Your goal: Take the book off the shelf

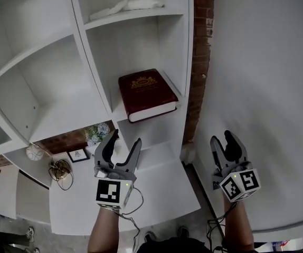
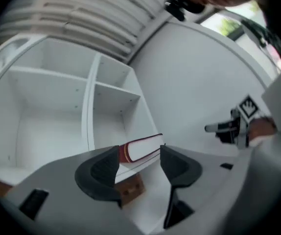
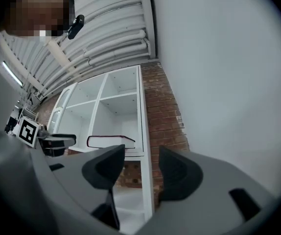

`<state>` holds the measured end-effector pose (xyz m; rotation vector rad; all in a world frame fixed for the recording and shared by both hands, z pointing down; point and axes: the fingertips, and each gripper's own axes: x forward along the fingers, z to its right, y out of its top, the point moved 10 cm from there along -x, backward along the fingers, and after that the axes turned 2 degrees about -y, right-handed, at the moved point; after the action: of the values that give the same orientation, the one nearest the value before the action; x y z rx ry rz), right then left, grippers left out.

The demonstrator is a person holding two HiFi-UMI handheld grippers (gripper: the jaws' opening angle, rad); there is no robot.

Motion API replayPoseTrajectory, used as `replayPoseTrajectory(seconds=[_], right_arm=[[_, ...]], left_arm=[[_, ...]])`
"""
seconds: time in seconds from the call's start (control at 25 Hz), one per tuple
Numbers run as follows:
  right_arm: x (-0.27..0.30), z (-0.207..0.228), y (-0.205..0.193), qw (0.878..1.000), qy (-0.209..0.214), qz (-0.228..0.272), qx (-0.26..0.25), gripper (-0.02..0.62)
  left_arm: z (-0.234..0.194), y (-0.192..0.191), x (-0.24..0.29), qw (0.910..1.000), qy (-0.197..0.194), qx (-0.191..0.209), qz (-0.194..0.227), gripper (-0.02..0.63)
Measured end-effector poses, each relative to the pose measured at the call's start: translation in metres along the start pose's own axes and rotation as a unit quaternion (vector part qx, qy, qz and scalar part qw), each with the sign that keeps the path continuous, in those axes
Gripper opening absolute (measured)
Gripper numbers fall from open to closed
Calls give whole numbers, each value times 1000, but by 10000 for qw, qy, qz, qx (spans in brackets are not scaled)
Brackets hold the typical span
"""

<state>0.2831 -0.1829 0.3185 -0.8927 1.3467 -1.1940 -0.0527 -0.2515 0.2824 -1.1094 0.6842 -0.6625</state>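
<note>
Your left grey two-jaw claw (image 1: 125,138) points forward with its jaws spread wide and nothing between them. Your right grey two-jaw claw (image 1: 221,137), well apart, also stands open and empty.

A book (image 1: 147,95) in the shelving unit (image 1: 83,46).
The book lies flat on a shelf (image 1: 116,111) in the unit's right column, at the shelf's front edge. The left tool (image 1: 125,139) hangs before and below it. The right tool (image 1: 223,138) is farther right, before the wall (image 1: 262,62). A brick strip (image 1: 200,46) stands between unit and wall.
</note>
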Motion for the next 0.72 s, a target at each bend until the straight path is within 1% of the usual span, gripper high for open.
replayPoseTrajectory(seconds=[0.04, 0.08, 0.12, 0.16, 0.2, 0.24, 0.32, 0.36, 0.4, 0.44, 0.48, 0.52, 0.6, 0.72], right_arm=[[-3, 0, 0, 10000, -82, 4, -10, 215], [-6, 0, 1, 9999, -155, 11, -28, 215], [-8, 0, 2, 9997, -220, 23, -52, 215], [-10, 0, 4, 9996, -274, 38, -77, 215], [-12, 0, 5, 9994, -321, 52, -100, 215], [-15, 1, 6, 9992, -369, 65, -120, 215], [-21, 3, 7, 9987, -488, 89, -134, 213], [-23, 4, 7, 9984, -550, 99, -124, 213], [-26, 6, 7, 9981, -603, 107, -107, 213], [-27, 8, 6, 9978, -645, 112, -91, 212], [-29, 9, 6, 9976, -675, 114, -78, 212], [-30, 11, 5, 9975, -695, 115, -70, 212], [-32, 14, 5, 9974, -712, 125, -56, 212], [-35, 19, 5, 9974, -707, 138, -18, 209]], left_arm=[[1, 5, 7, 9979, 17, 644, -44, 255], [2, 10, 13, 9927, 32, 1205, -83, 255], [3, 13, 19, 9849, 46, 1723, -149, 255], [4, 15, 26, 9742, 51, 2245, -237, 255], [6, 17, 32, 9596, 43, 2794, -332, 255], [9, 18, 39, 9411, 19, 3354, -434, 256], [17, 17, 53, 8982, -74, 4344, -667, 265], [20, 16, 60, 8787, -131, 4706, -792, 270], [23, 14, 67, 8623, -180, 4978, -914, 274], [26, 12, 73, 8488, -213, 5182, -1028, 279], [28, 9, 79, 8380, -225, 5336, -1122, 282], [29, 7, 85, 8295, -218, 5452, -1193, 283], [31, 3, 95, 8177, -177, 5606, -1298, 284], [32, -4, 109, 8063, -109, 5713, -1530, 285]])
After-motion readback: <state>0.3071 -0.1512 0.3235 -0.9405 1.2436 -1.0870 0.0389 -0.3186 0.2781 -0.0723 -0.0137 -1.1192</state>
